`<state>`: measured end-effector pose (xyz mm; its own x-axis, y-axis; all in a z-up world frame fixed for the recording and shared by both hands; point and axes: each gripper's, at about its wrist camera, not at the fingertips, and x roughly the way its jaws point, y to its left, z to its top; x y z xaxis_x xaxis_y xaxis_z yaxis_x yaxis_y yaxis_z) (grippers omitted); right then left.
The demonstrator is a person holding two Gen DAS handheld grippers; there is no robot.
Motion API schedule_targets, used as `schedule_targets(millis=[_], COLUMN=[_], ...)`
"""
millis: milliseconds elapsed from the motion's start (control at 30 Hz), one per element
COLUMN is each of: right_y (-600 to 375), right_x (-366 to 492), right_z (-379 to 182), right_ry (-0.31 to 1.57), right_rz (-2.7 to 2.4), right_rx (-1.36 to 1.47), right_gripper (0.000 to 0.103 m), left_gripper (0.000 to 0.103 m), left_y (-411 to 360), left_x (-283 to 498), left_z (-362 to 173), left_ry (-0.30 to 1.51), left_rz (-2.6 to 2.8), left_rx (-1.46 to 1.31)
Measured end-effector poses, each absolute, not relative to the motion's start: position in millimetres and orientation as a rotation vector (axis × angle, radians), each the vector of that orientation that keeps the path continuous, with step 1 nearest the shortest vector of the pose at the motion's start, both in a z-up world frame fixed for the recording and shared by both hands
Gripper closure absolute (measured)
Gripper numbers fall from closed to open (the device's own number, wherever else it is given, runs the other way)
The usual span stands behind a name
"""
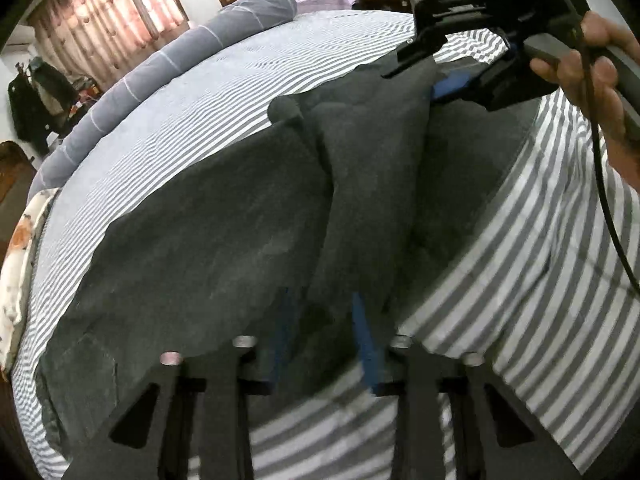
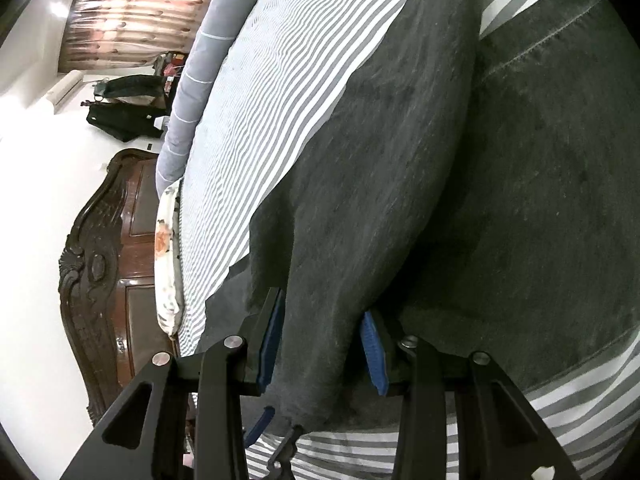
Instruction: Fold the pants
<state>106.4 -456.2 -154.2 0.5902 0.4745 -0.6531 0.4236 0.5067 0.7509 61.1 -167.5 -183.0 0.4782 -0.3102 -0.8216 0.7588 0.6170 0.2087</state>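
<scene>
Dark grey pants (image 1: 224, 240) lie spread on a grey-and-white striped bed sheet (image 1: 208, 92). My left gripper (image 1: 324, 340) is shut on a fold of the pants, the cloth pinched between its blue pads (image 1: 366, 348) and lifted. My right gripper (image 1: 432, 76) shows at the upper right, held by a hand (image 1: 592, 76), shut on another part of the same lifted fold. In the right wrist view the right gripper (image 2: 324, 356) grips a thick band of the pants (image 2: 360, 200) between blue pads (image 2: 374, 356); the rest of the pants (image 2: 540, 200) lie flat to the right.
A rolled grey duvet (image 1: 160, 68) runs along the far side of the bed. A floral pillow (image 1: 20, 264) lies at the left edge. A carved dark wooden headboard (image 2: 108, 264) stands by the bed. Curtains (image 1: 100, 20) and hanging clothes (image 1: 36, 96) are behind.
</scene>
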Motion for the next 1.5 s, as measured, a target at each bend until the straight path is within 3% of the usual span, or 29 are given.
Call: schedule_targets(millis=[100,333,400,500,667,933,1167,1367,1500], right_y=[-469.6,-523.1,-531.2,-529.9,-527.6,-523.9,-526.2,-526.3,-526.6], right_x=[105.5,108.4,111.7,120.6,121.8,112.2,112.0,110.1,109.7], right_z=[-158.9,-165.5,-161.7,-154.0,-156.9,-165.5,-175.3,-179.6,-178.0], right_ry=[0.974,0.898,0.882,0.912,0.915,0.921,0.936,0.935,0.935], right_rz=[0.001,-0.096,-0.093,-0.084,-0.083,-0.076,-0.069,-0.066,-0.062], right_rx=[1.096,1.171,1.167,1.115,1.116,1.146,1.156,1.160,1.150], right_gripper=[0.067,0.068,0.084,0.086,0.085,0.082,0.079,0.079,0.079], left_gripper=[0.099,0.102,0.102,0.101,0.098,0.079,0.075,0.062,0.060], left_y=[-173.3,-162.8,-160.7,-152.4,-142.6,-156.9,-161.4,-168.3,-175.3], left_x=[75.9,72.8,71.8,63.7,37.0,19.0,-3.1,-4.6,5.0], left_z=[-176.7,-166.8,-166.7,-164.3,-168.5,-185.1,-196.3,-204.4,-206.4], left_ry=[0.863,0.842,0.857,0.864,0.847,0.669,0.633,0.594,0.532], left_rz=[-0.712,-0.729,-0.750,-0.801,-0.823,-0.729,-0.770,-0.734,-0.663], left_rx=[0.544,0.509,0.502,0.491,0.568,0.734,0.793,0.840,0.880])
